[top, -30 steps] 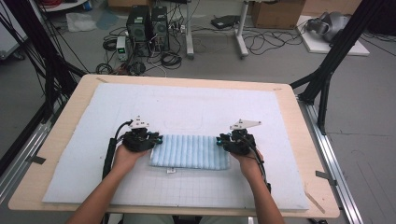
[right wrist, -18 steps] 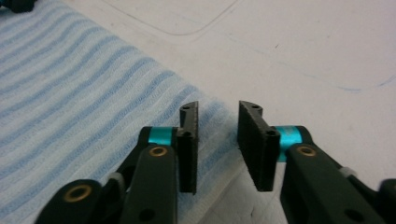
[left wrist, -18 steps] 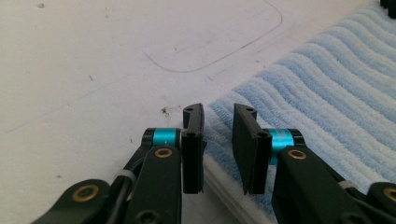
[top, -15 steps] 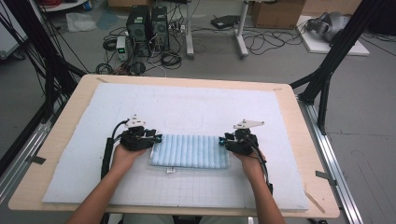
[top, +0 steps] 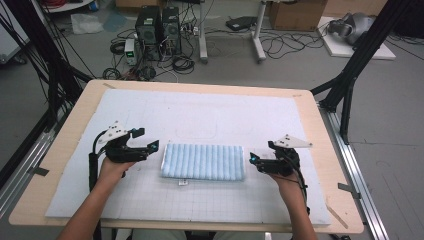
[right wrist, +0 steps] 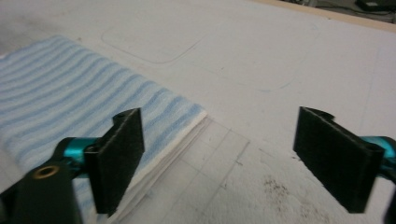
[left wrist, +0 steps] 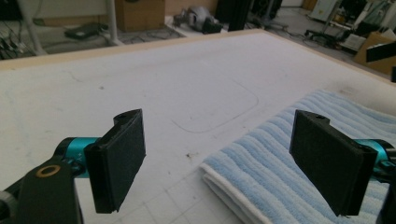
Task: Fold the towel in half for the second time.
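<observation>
A folded light-blue ribbed towel (top: pixel 204 162) lies flat on the white mat, a small tag at its near edge. My left gripper (top: pixel 150 147) hovers just off the towel's left end, jaws wide apart and empty after having just been opening. In the left gripper view the towel (left wrist: pixel 299 154) lies ahead and to the right, under my left gripper (left wrist: pixel 224 163). My right gripper (top: pixel 254 161) sits just off the towel's right end, jaws also just opened and empty. In the right gripper view the towel (right wrist: pixel 70 102) spreads to the left, its corner below my right gripper (right wrist: pixel 219 154).
The white gridded mat (top: pixel 200 115) covers most of the wooden table (top: pixel 320 130). A faint rounded-rectangle outline (top: pixel 197 131) marks the mat behind the towel. Computers, cables and black frame legs stand on the floor beyond the table.
Both grippers let go of the towel's ends, opened wide and drew outward, the left to the left and the right to the right. The towel stays flat in place.
</observation>
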`<state>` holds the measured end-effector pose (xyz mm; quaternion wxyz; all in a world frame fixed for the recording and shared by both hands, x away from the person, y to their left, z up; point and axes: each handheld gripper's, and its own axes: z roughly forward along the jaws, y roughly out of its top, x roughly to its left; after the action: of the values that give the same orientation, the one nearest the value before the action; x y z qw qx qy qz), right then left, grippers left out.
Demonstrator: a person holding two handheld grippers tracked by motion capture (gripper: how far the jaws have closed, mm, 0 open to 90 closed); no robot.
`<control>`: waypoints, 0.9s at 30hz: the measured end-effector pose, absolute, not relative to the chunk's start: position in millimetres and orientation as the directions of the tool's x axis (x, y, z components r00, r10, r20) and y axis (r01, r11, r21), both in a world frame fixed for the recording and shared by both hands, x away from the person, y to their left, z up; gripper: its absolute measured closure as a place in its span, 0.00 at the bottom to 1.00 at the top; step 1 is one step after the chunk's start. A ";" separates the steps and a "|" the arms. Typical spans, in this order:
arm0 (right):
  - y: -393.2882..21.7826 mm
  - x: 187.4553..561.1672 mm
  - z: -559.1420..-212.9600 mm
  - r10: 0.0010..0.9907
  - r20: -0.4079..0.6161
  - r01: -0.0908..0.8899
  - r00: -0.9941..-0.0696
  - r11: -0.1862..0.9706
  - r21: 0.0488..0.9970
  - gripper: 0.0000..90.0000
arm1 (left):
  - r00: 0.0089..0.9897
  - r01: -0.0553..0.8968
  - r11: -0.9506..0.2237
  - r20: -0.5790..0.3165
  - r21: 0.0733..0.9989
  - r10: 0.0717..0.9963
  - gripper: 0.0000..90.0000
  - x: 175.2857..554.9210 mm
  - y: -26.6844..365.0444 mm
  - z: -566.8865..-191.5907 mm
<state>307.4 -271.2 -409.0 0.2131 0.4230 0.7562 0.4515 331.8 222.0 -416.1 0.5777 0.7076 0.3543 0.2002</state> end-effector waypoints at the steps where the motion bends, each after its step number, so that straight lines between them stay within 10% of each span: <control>1: -274.1 303.7 -408.3 0.835 0.054 0.438 -0.548 0.231 0.869 0.13 | 0.671 0.250 -0.083 -0.111 0.965 0.733 0.21 329.8 225.0 -415.5; 27: -309.7 271.9 -404.3 0.875 -0.011 0.401 -0.484 0.233 0.886 0.12 | 0.607 0.225 -0.047 -0.102 0.973 0.788 0.21 307.9 250.4 -420.8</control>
<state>271.9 -309.7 -404.3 0.2669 0.4321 0.7385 0.4435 307.9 250.4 -420.8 0.5820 0.6818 0.3713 0.2420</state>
